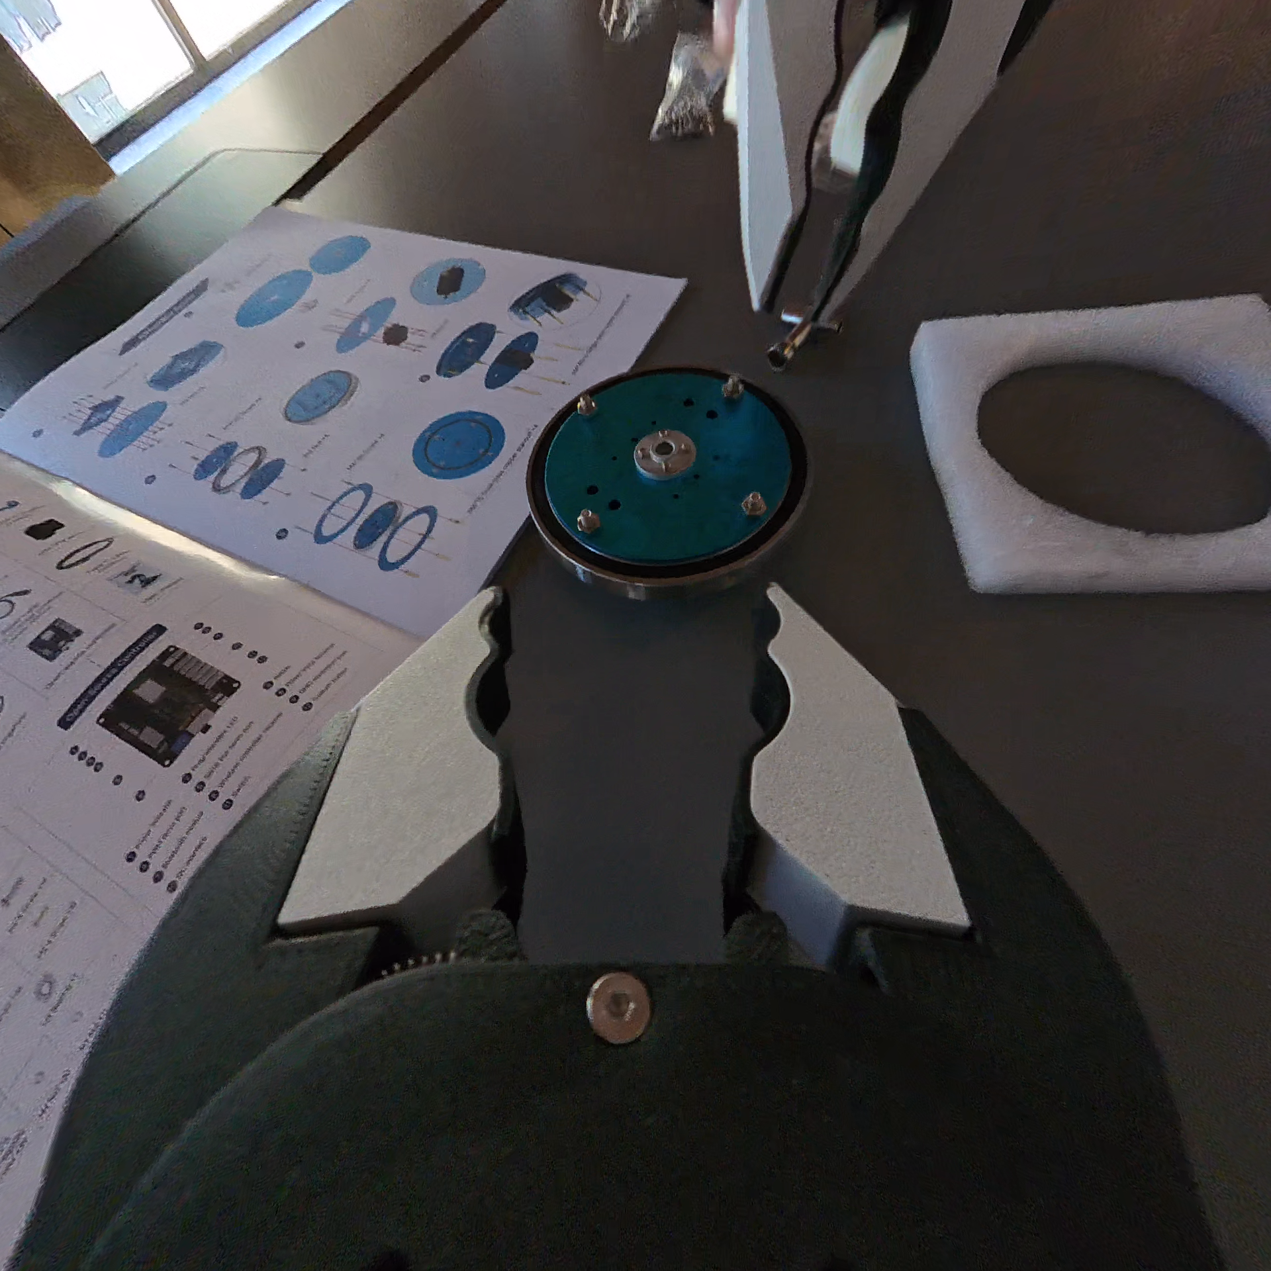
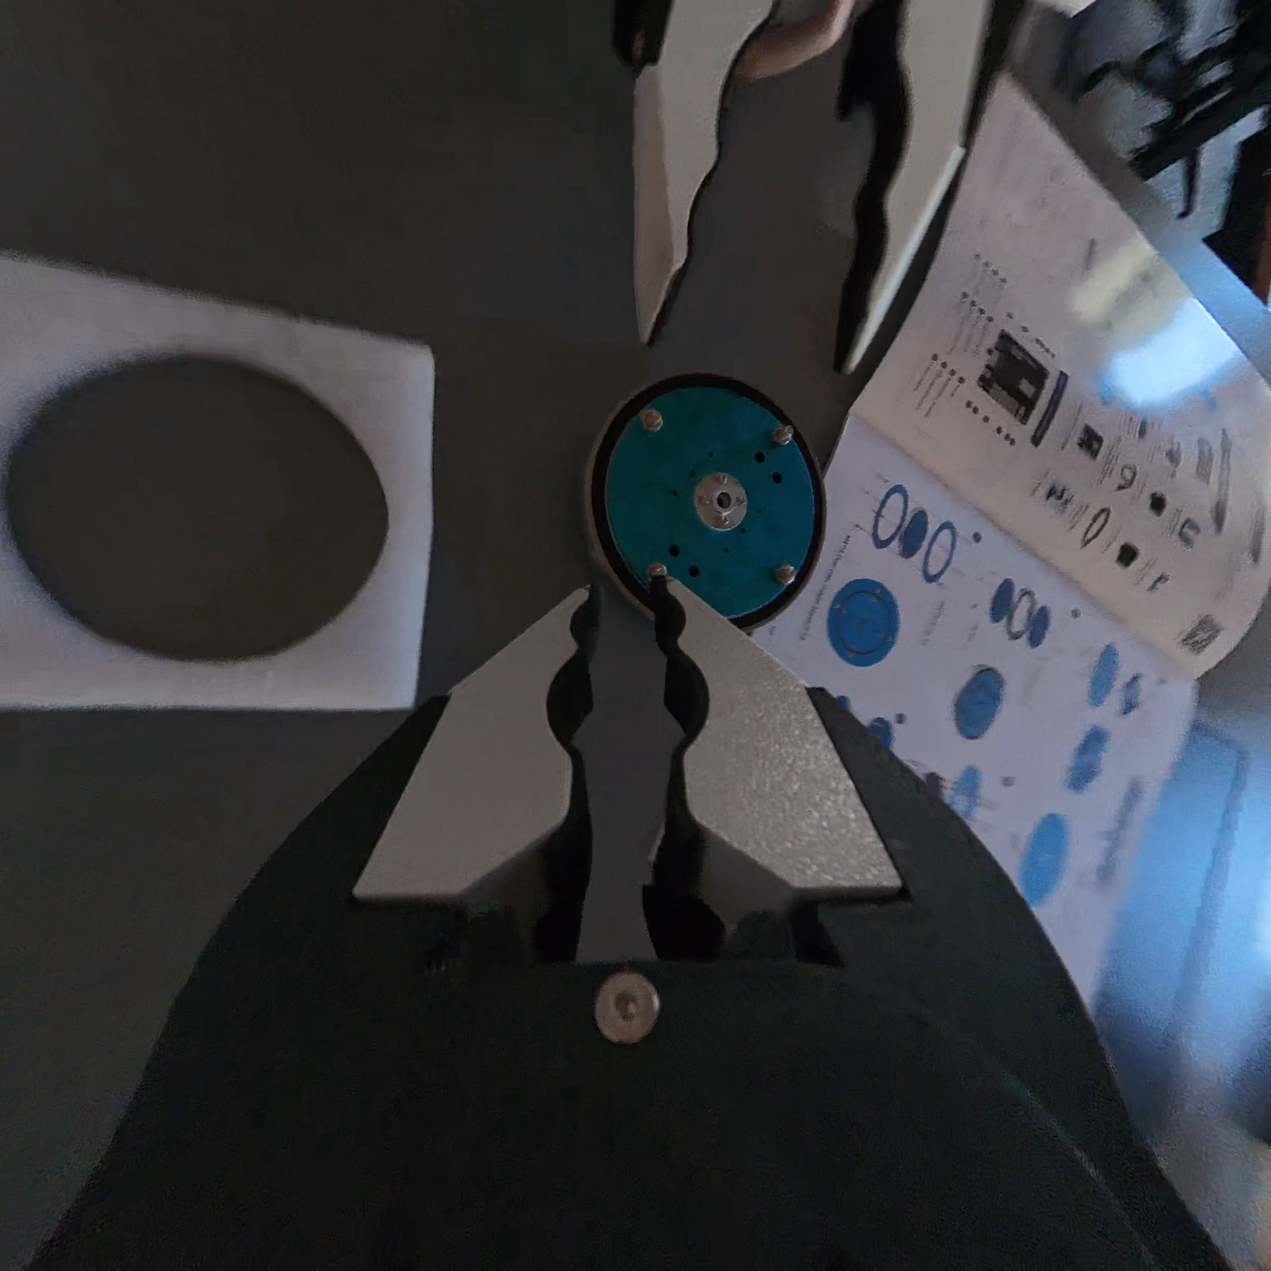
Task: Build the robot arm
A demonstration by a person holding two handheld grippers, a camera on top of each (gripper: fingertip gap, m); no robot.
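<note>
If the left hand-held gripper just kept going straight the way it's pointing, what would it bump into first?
Probably the blue disc. It lies right ahead of the open left hand-held gripper, just past the fingertips, with only bare table between. How high the gripper sits is unclear, so it might slide over the rim.

The right hand-held gripper (image 2: pixel 627 590), slightly parted, hovers beside the teal disc (image 2: pixel 708 505).
</note>
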